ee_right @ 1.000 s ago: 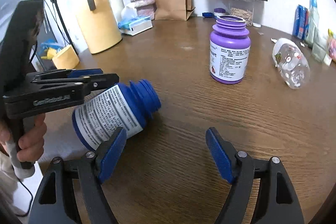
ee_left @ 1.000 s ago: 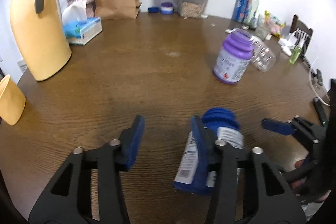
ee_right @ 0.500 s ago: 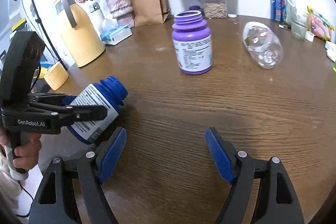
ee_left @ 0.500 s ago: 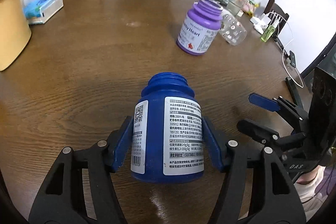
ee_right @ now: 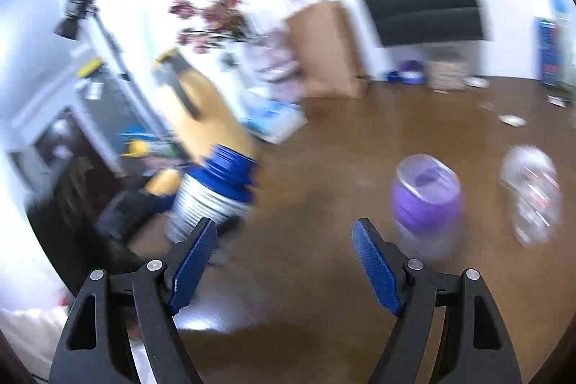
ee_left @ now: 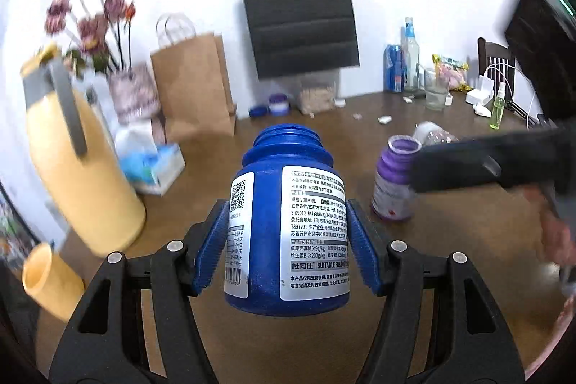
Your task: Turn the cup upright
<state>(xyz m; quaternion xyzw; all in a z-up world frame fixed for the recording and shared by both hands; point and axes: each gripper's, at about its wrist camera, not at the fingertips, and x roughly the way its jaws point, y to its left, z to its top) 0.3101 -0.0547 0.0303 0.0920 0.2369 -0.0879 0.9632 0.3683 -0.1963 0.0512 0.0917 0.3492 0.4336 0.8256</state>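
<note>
A blue open-mouthed jar [ee_left: 288,222] with white printed labels stands nearly upright, mouth up, held off the brown table [ee_left: 450,258]. My left gripper [ee_left: 284,251] is shut on its sides with both blue pads. In the blurred right wrist view the same blue jar [ee_right: 216,193] shows at the left, held up. My right gripper [ee_right: 284,269] is open with nothing between its fingers, over the table's near part. It also appears as a dark blurred shape [ee_left: 504,164] at the right of the left wrist view.
A purple jar [ee_left: 394,182] stands upright mid-table, with a clear bottle [ee_right: 532,189] lying beside it. A yellow jug [ee_left: 75,164], yellow cup [ee_left: 50,279], tissue box [ee_left: 151,164], flower vase, paper bags and small bottles line the left and far edges.
My left gripper has lifted the blue jar and tilted it up from lying toward upright. The right gripper has swung quickly, blurring its view, and stays open.
</note>
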